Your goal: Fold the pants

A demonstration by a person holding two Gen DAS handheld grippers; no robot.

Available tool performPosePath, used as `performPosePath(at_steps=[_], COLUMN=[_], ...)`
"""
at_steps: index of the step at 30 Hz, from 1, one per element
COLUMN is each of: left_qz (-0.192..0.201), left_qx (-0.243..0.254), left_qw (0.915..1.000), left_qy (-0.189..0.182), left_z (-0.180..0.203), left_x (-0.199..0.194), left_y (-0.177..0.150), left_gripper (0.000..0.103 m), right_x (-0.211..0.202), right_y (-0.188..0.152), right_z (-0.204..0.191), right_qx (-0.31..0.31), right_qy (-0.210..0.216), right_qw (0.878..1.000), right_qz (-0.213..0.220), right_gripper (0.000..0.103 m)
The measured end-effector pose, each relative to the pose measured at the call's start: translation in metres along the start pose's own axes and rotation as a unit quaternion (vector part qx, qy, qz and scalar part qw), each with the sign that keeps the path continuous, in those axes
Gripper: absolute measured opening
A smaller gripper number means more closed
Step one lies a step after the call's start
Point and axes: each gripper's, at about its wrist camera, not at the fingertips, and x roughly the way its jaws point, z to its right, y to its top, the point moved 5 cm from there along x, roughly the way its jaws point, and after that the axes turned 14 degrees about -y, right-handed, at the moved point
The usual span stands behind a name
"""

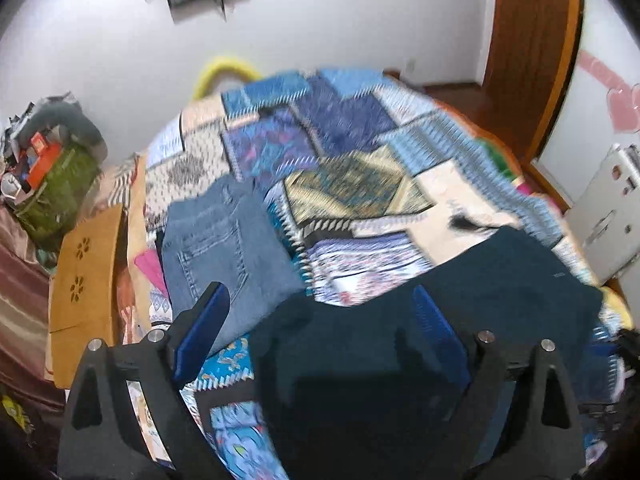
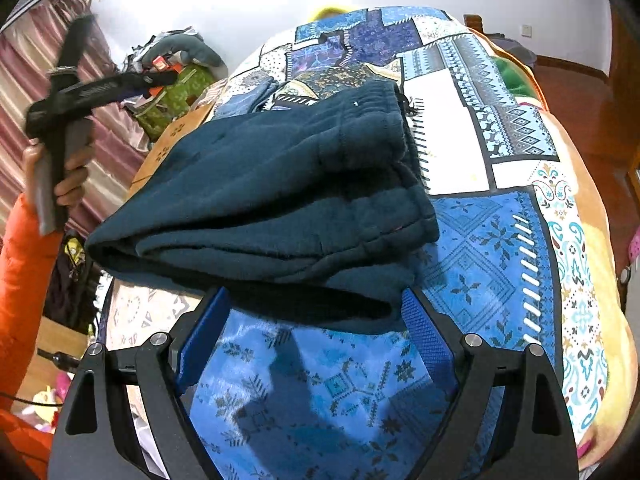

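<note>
Far left of the right wrist view: left gripper [image 2: 158, 76] raised in a hand [image 2: 66, 176] with an orange sleeve [image 2: 24, 264], well apart from the cloth, jaws too blurred there to read; from its own view, left gripper [image 1: 320, 312] spread wide and released, nothing pinched, dark pants [image 1: 420, 344] filling the lower middle beneath and beyond the jaws, blue jeans [image 1: 224, 248] already folded at middle left on the bed [image 1: 460, 184].

Centre of the right wrist view: dark pants [image 2: 272, 200] folded into a thick stack on the bed [image 2: 520, 168], long axis running from lower left to upper right of the frame; rounded fold edge pointing lower left, waistband end pointing upper right; near edge of the stack lying across the frame just above the jaw tips.

Lower centre: right gripper [image 2: 316, 312] released, jaws wide, tips just at the near edge of the stack, nothing clenched between them; quilt showing bare in the gap.

Judged from this: right gripper nearer, pants straight ahead of its jaws; stack looking close to finished, perhaps only a tidy or a shift left; thick plush layers likely to slide if taken by the top layer alone.
</note>
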Motion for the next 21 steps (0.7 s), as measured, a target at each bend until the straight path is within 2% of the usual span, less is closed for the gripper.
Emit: performPosePath(at_steps=[4,6,8,13,19,21], left_qz=[-0.059,-0.112,-0.148,-0.124,-0.105,-0.099], left_qx=[-0.010,-0.005,0.006,-0.011,-0.086,-0.091], left_qw=[0.9972,0.9917,0.9859,0.9892,0.9891,0.9893], left_qy=[0.044,0.063,0.078,0.077,0.058,0.056], left_z=[-0.036,-0.050,-0.057,-0.065,-0.073,-0.068], left_x=[0.057,0.091,0.111,0.093,0.045,0.029], left_y=[-0.011,-0.023,-0.039,-0.069,-0.122,-0.135], left_gripper=[0.094,0.094,0.094,0.095,0.095,0.095], right_x=[0.003,0.009,0.015,0.019,0.003,-0.004], right_y=[0.012,0.020,0.028,0.038,0.035,0.034], right_z=[0.002,0.004,0.007,0.011,0.012,0.010], right_qx=[0.001,0.005,0.007,-0.001,-0.005,-0.005], right_qy=[-0.003,-0.006,-0.011,-0.023,-0.023,-0.020], right_qw=[1.000,1.000,1.000,1.000,0.999,0.999], right_qz=[0.008,0.009,0.009,0.009,0.030,0.038], right_gripper=[0.086,0.087,0.087,0.086,0.086,0.086])
